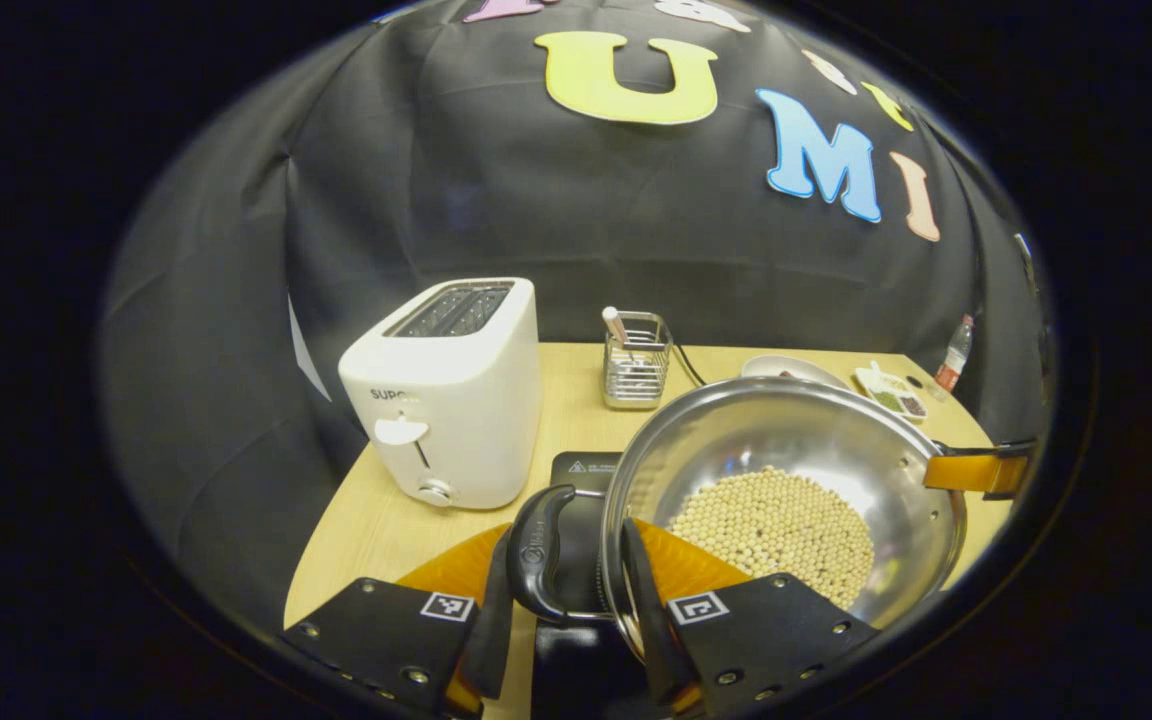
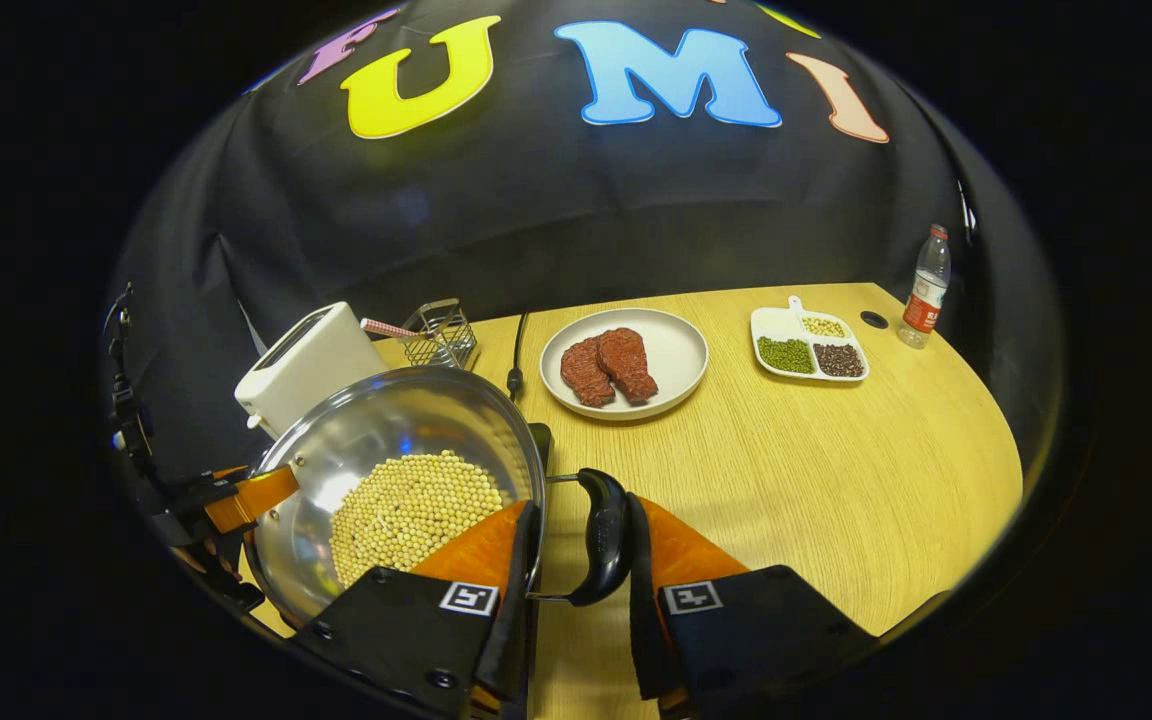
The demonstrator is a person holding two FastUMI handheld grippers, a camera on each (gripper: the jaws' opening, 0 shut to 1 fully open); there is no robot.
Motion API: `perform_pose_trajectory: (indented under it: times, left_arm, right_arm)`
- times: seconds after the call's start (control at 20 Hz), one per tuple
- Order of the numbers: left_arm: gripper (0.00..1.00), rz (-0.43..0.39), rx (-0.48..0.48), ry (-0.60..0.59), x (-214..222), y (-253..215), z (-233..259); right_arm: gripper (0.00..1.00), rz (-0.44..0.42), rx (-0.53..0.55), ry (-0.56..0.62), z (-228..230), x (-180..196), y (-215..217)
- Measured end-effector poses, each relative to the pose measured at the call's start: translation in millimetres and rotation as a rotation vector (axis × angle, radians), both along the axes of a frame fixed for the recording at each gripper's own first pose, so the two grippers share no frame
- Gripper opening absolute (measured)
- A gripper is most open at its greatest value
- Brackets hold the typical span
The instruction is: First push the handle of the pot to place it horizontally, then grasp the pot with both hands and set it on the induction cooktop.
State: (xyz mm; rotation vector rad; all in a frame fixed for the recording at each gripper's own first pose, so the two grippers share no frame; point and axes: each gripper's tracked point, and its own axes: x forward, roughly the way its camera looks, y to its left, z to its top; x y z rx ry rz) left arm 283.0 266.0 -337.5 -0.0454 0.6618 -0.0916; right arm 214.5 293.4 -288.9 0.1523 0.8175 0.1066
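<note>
In the left gripper view, the left gripper clamped the pot's near handle; the steel pot of beans hung over the induction cooktop, beside the toaster. In the right gripper view, the right gripper pinched the other handle, the pot left of a plate

cooktop mostly hidden under pot

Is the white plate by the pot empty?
No, the white plate holds two pieces of red meat in the right gripper view.
</note>
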Motion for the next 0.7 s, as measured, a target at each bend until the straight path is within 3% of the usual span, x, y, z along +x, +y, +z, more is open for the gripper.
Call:
perform_pose_trajectory:
  times: [0.1, 0.2, 0.3, 0.35, 0.7]
  left_arm:
    - [0.58, 0.023, 0.009, -0.009, -2, 2, -1]
    - [0.58, 0.038, 0.027, -0.046, -1, 5, 9]
    - [0.77, 0.060, 0.051, -0.096, 1, 12, 24]
    - [0.89, 0.071, 0.065, -0.116, 1, 14, 34]
    - [0.89, 0.110, 0.068, -0.268, -19, -7, 110]
  right_arm:
    - [0.48, 0.004, 0.006, -0.006, 2, -2, 1]
    - [0.58, -0.003, 0.018, -0.052, 13, 2, 0]
    - [0.71, -0.004, 0.031, -0.115, 28, 10, -1]
    - [0.93, -0.005, 0.034, -0.134, 33, 11, -3]
    - [0.98, 0.014, 0.025, -0.305, 95, 6, -36]
